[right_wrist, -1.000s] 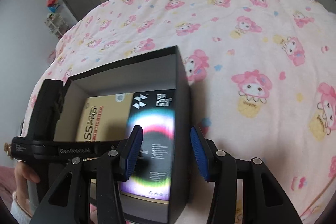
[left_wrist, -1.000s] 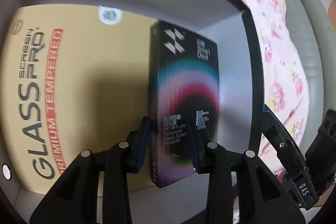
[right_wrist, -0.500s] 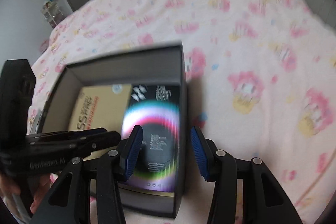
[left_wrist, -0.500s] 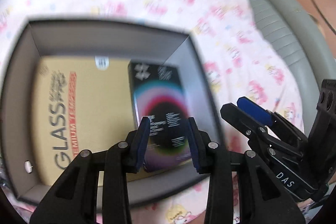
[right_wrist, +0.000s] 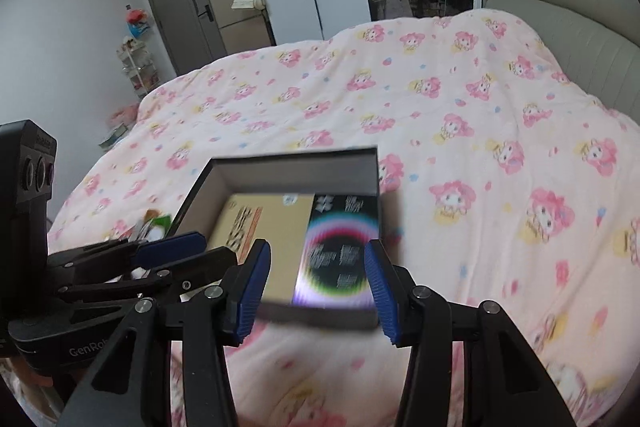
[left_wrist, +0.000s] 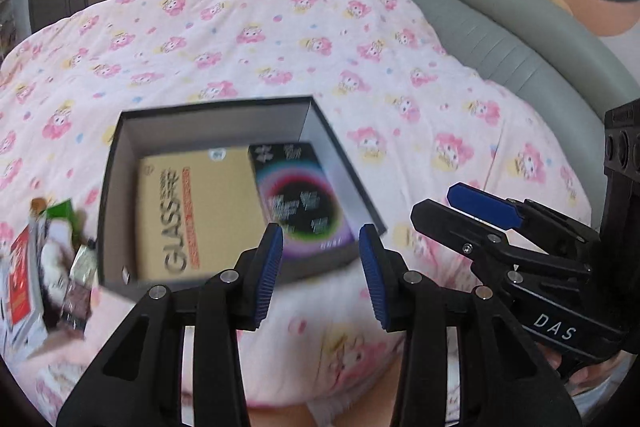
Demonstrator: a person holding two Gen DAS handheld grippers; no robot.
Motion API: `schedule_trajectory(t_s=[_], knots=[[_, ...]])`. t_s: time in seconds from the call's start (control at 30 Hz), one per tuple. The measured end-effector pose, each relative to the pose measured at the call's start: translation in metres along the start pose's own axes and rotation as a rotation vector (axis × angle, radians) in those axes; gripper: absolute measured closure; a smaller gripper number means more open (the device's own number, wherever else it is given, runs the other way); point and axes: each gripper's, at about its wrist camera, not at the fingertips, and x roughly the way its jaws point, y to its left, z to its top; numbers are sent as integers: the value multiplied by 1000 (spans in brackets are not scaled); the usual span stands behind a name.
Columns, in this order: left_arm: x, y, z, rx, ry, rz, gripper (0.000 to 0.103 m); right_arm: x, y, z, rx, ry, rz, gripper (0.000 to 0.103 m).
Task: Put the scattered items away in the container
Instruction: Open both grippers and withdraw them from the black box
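Observation:
A black open box (left_wrist: 116,163) (right_wrist: 304,161) sits on the pink bed cover. Inside lie a tan "GLASS" screen-protector pack (left_wrist: 192,215) (right_wrist: 276,223) and a black pack with a colourful ring (left_wrist: 304,203) (right_wrist: 340,251). My left gripper (left_wrist: 320,275) is open and empty, held above the box's near edge. My right gripper (right_wrist: 316,287) is open and empty, above the near right part of the box. It also shows in the left wrist view (left_wrist: 468,207). Several small packets (left_wrist: 52,263) lie on the bed left of the box.
The pink cartoon-print bed cover (right_wrist: 440,115) spreads all around the box. A grey padded headboard (left_wrist: 500,43) runs along the right. A wardrobe, a door and a shelf stand at the far wall (right_wrist: 240,19).
My left gripper let go of the black ring pack, which now lies flat in the box. Both grippers have pulled up and back from the box.

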Motion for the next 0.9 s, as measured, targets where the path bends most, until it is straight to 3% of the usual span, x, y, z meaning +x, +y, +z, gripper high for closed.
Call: schedule_trajectory(t_s=[0.17, 0.4, 0.5, 0.6, 0.9], knots=[[-19, 0, -18, -32, -8, -18, 60, -16, 14, -16, -22, 16, 15, 58], [-62, 15, -34, -72, -90, 63, 59, -31, 41, -21, -23, -8, 97, 58], [-79, 44, -42, -139, -112, 74, 59, -28, 66, -21, 4, -12, 132, 59], [-99, 71, -56, -174, -134, 142, 59, -20, 100, -22, -43, -7, 182, 59], [-129, 187, -115, -408, -137, 240, 59, 51, 209, -35, -205, 161, 338, 61]])
